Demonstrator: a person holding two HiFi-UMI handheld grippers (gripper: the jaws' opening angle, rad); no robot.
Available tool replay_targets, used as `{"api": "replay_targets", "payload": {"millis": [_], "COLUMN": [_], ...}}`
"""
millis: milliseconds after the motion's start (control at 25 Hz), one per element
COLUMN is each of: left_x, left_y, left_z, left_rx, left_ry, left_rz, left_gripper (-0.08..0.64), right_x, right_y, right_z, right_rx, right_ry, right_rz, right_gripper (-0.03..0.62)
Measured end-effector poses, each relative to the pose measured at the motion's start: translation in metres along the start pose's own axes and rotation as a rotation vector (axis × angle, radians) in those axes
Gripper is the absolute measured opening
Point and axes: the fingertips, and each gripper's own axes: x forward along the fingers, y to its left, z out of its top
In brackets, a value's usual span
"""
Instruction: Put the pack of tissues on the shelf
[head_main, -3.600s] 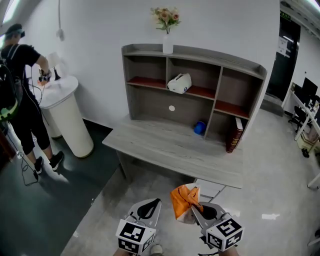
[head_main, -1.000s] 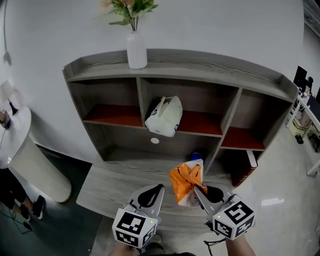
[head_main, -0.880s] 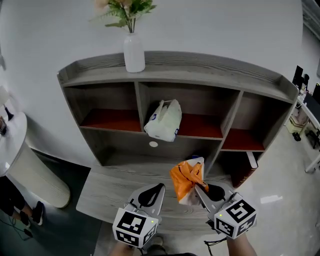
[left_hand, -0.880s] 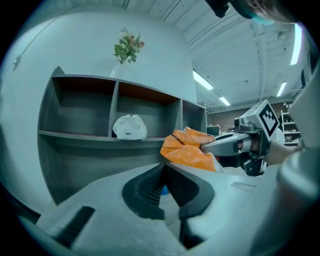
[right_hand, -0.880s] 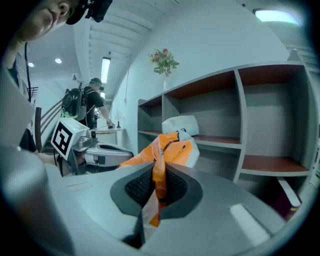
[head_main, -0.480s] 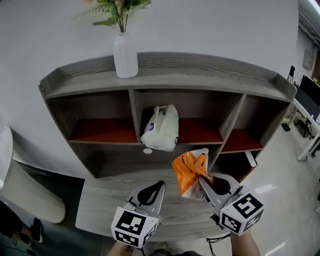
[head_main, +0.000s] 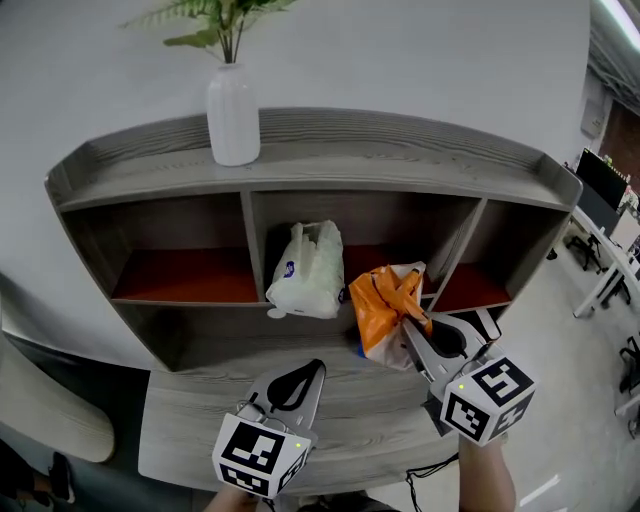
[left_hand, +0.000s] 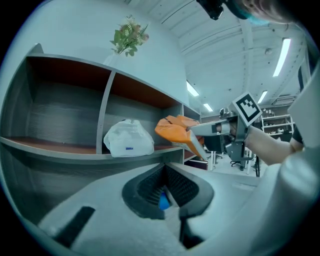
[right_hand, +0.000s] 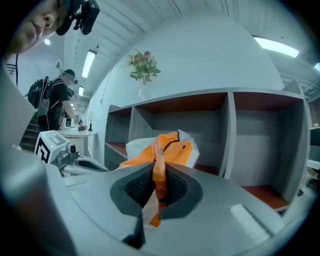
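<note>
While pinching the pack of tissues (head_main: 385, 305) by a loose wrapper fold in the closed right gripper (head_main: 410, 328), mid-frame just before the middle bay of the shelf (head_main: 400, 160), with the left gripper (head_main: 314, 370) closed and empty at lower centre, likely risks dropping it or shoving the white bag (head_main: 305, 275).

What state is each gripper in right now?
Left gripper: shut, empty.
Right gripper: shut on the orange pack of tissues.
</note>
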Motion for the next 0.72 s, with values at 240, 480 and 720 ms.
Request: {"api": "replay_targets", "payload": {"millis": [240,480,720], "left_x": [0.021,0.028,0.027], "left_y": [-0.004,0.001,0.006], "left_z": [0.005,0.013,0.011], "left_rx": [0.006,0.025,0.023], "left_ry": [-0.003,-0.006,-0.003], "left_rz": [0.020,0.058,0.086], "left_gripper": [0.003,0.003,0.003], "right_x": [0.026,0.049,0.068], "right_y": [-0.031,-0.052,-0.072], "right_z": [0.006,0.012,0.012], "right_rx": [-0.012,-0.040,-0.099], "right_ry": [-0.019,-0.022,0.010], "right_rz": [-0.041,-0.081,-0.162], "right_gripper": [0.008,0.009,0.014]}}
